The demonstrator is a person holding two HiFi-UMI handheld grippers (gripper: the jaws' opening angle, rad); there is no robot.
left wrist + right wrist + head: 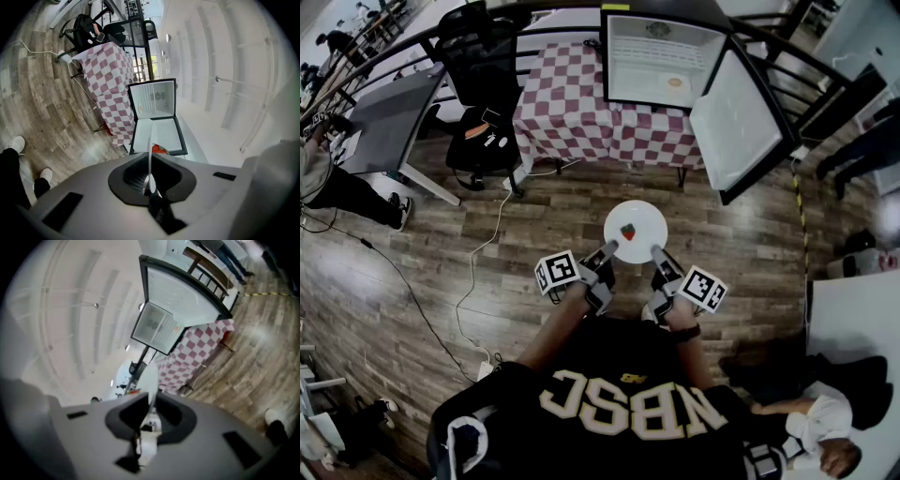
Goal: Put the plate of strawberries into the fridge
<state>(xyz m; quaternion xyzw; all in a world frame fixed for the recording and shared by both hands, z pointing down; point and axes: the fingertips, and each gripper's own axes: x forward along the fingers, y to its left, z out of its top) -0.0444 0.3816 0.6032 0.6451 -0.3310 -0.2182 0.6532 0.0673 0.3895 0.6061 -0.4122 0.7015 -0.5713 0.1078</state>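
A white plate (642,223) with one red strawberry (627,232) hangs in mid-air above the wooden floor, held level between both grippers. My left gripper (609,249) is shut on the plate's near-left rim; in the left gripper view the plate (150,161) shows edge-on between the jaws with the strawberry (159,150) beyond. My right gripper (657,252) is shut on the near-right rim, the plate (150,383) again edge-on in the right gripper view. Ahead, the small fridge (661,58) stands on a checkered table, its door (735,117) swung open to the right.
The red-and-white checkered table (572,103) carries the fridge, which holds a small dish (675,83) inside. A black chair (483,56) and a grey desk (389,117) stand at the left. Cables (478,272) cross the floor. Other people sit at the left and lower right.
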